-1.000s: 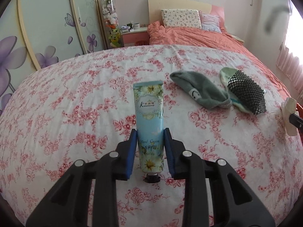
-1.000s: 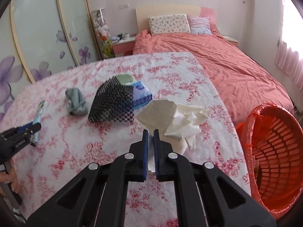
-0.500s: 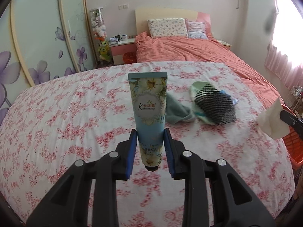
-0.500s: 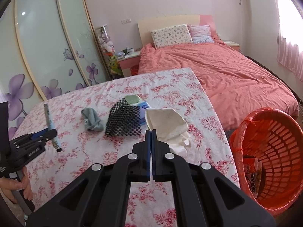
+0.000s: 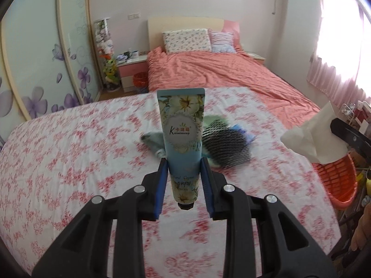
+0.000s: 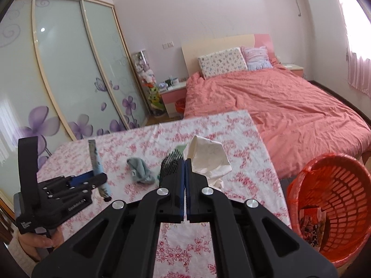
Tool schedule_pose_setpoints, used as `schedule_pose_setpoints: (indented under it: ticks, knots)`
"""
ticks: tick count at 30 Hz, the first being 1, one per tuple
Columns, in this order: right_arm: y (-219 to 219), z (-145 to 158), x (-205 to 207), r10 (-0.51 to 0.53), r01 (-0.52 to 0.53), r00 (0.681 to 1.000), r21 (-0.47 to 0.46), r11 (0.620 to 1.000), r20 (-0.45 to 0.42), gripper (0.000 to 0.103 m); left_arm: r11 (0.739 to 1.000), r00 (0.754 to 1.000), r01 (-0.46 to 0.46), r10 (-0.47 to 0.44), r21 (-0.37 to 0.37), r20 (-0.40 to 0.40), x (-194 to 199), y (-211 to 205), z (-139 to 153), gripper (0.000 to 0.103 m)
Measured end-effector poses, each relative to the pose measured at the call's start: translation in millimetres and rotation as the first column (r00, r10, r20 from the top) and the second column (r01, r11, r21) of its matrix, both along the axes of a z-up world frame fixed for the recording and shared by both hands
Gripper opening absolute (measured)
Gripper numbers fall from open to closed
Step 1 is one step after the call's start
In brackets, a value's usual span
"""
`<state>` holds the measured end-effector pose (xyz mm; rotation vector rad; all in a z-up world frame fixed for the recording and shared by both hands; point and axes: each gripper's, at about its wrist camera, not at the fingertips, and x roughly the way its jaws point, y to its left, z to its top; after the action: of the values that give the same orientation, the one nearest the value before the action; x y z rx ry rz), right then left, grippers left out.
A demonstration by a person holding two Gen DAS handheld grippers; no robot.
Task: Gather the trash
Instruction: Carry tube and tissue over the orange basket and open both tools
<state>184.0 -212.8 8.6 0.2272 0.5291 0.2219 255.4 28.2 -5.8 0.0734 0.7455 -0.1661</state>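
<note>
My left gripper [image 5: 183, 164] is shut on a floral hand cream tube [image 5: 182, 127] and holds it upright above the floral table [image 5: 81, 162]. It also shows in the right wrist view [image 6: 99, 176], at the left. My right gripper [image 6: 185, 162] is shut on a crumpled white tissue [image 6: 206, 157], lifted above the table's right side. The tissue [image 5: 310, 136] also shows in the left wrist view, above the orange basket [image 5: 336, 180]. In the right wrist view the basket [image 6: 334, 199] stands on the floor at the right with some trash inside.
A grey sock [image 6: 140, 170], a black mesh sleeve [image 5: 225, 146] and a blue-green packet [image 5: 242, 132] lie on the table. A bed with a salmon cover [image 6: 278, 102] lies behind. Sliding wardrobe doors [image 6: 58, 81] are at the left.
Both grippers have risen from the table, the left with the tube and the right with the tissue. The right gripper's jaws closed tighter on the tissue.
</note>
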Motion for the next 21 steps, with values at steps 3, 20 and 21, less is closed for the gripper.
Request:
schedule_pose_setpoints:
  ticks: [3, 20, 21]
  knots:
    - [-10.6, 10.0, -7.7, -0.015, 0.015, 1.0, -0.002, 1.0, 0.028, 0.001, 0.999, 0.999, 0.042, -0.042, -0.005, 0.013, -4.7, -17.2, 12.6, 0.029]
    - [-139.7, 12.2, -55.7, -0.262, 0.262, 0.963, 0.021, 0.965, 0.054, 0.001, 0.907, 0.91, 0.415, -0.415, -0.065, 0.012, -41.4, -197.3, 34.1, 0.029]
    - [-146.4, 9.1, -56.3, -0.277, 0.276, 0.96, 0.024, 0.961, 0.05, 0.001, 0.899, 0.901, 0.434, -0.434, -0.067, 0.009, -42.7, -208.4, 32.3, 0.029]
